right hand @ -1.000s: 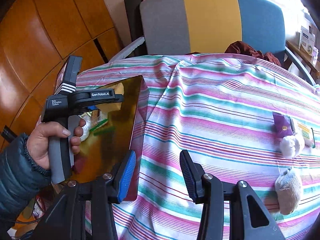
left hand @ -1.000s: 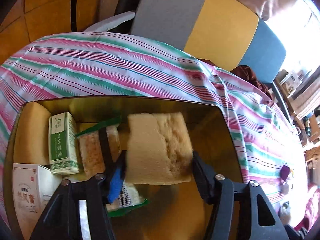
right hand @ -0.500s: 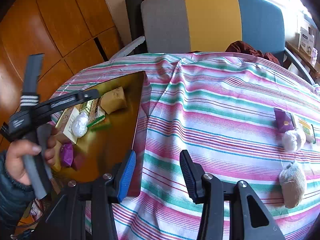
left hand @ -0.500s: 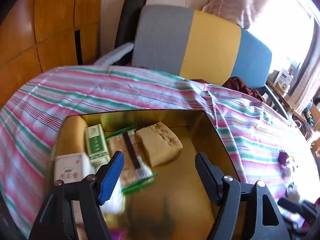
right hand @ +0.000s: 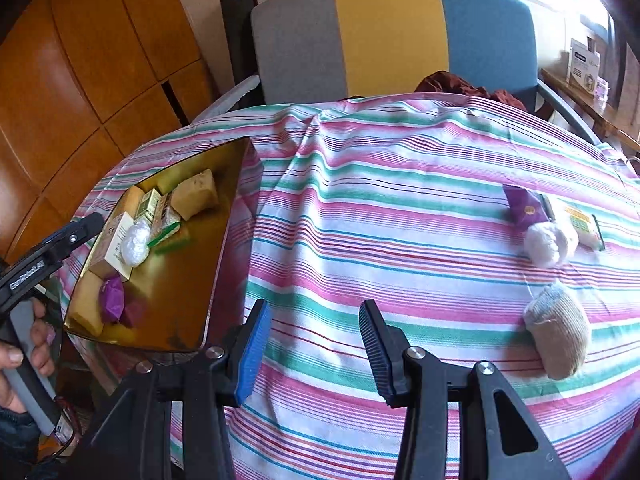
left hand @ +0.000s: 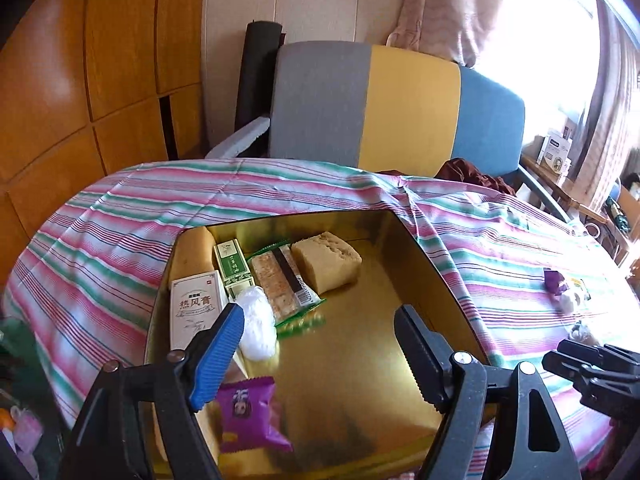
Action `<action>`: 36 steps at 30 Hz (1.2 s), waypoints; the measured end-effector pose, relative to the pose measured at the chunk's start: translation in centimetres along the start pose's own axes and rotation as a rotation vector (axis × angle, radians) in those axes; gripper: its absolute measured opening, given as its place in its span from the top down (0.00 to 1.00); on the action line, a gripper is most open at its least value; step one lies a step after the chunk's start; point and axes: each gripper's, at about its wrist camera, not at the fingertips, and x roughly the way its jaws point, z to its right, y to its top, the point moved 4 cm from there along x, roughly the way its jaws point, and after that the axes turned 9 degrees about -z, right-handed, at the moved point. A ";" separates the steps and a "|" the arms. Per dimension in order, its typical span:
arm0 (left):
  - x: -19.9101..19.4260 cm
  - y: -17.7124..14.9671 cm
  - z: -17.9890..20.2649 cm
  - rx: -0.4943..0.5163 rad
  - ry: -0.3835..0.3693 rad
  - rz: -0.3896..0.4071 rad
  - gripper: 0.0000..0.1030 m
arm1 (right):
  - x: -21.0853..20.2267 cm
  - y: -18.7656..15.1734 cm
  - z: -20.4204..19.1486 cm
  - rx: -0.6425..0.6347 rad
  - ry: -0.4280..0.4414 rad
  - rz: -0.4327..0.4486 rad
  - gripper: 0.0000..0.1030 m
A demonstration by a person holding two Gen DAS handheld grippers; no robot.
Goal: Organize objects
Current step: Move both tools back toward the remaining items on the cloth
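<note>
A gold tray (left hand: 424, 258) (right hand: 224, 240) sits at the table's left edge. In it lie a yellow sponge block (left hand: 326, 256) (right hand: 195, 194), a green box (left hand: 233, 265), a white box (left hand: 196, 308), a cracker packet (left hand: 280, 280), a white ball (left hand: 256, 326) and a purple packet (left hand: 250, 414). My left gripper (left hand: 320, 350) is open and empty, held back above the tray's near end. My right gripper (right hand: 314, 348) is open and empty over the striped cloth. On the right lie a purple packet (right hand: 524, 206), a white ball (right hand: 550, 242) and a rolled sock (right hand: 560, 332).
A striped cloth (right hand: 400, 200) covers the round table. A grey, yellow and blue chair (left hand: 396, 108) stands behind it with a dark red cloth (right hand: 468, 86) on the seat. Wood panelling (left hand: 80, 80) is at the left. A shelf with boxes (left hand: 556, 152) is at the right.
My left gripper opened and let go of the yellow sponge block, which now lies in the tray. The left gripper then drew back and up. The right gripper barely moved.
</note>
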 end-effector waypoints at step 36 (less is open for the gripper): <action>-0.4 -2.0 4.0 0.096 -0.028 -0.033 0.21 | -3.8 -1.1 15.0 0.287 -0.183 0.029 0.55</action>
